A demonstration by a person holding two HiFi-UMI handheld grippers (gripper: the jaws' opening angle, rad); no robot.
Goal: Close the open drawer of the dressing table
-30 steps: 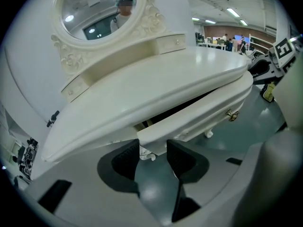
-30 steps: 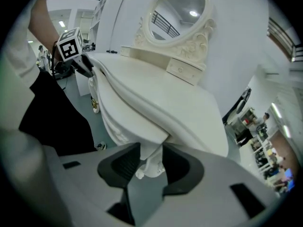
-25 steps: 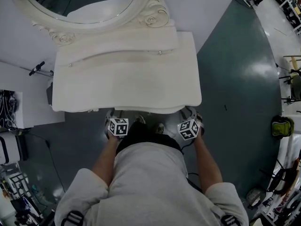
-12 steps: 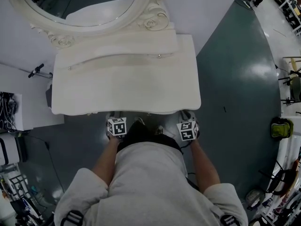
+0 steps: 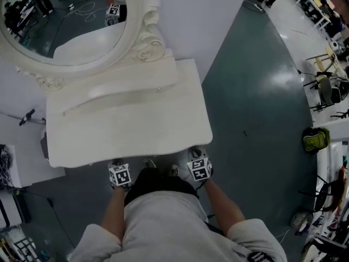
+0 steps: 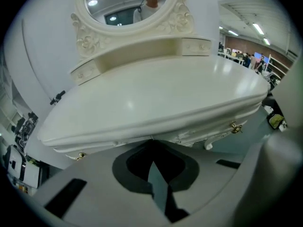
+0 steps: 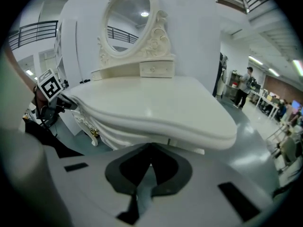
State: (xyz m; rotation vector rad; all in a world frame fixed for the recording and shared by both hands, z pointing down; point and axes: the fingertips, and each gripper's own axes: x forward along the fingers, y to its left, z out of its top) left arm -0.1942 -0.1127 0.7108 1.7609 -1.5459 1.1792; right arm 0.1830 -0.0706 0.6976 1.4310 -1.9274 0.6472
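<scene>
grey sweatshirt [image 5: 163, 222] fills the bottom of the head view, and both forearms reach forward to the front edge of the dressing table [image 5: 125, 127]. the left gripper [image 6: 152, 143] and the right gripper [image 7: 151, 145] sit just at that edge, one towards each side of the person, their marker cubes [image 5: 120, 175] facing up. each pair of jaws has just been closing and now meets at the tips, with nothing between them.

just beyond the left gripper's tips the drawer front [image 6: 191, 136], white and carved, lies tucked in under the overhanging tabletop. whether the tips touch it cannot be told. one brass pull [image 6: 235, 126] shows along this front to the right and another far to the left.

past the lip, the smooth cream tabletop is bare and catches the ceiling lights. at its back runs a low raised shelf [image 5: 117, 94] with a small drawer [image 7: 157, 69] at the right end. an oval mirror [image 5: 65, 26] in a scrolled white frame stands above it. a white wall [image 5: 207, 10] stands behind, and a dark glossy floor [image 5: 262, 91] stretches off to the right, where a green bag [image 5: 315, 140] lies.
</scene>
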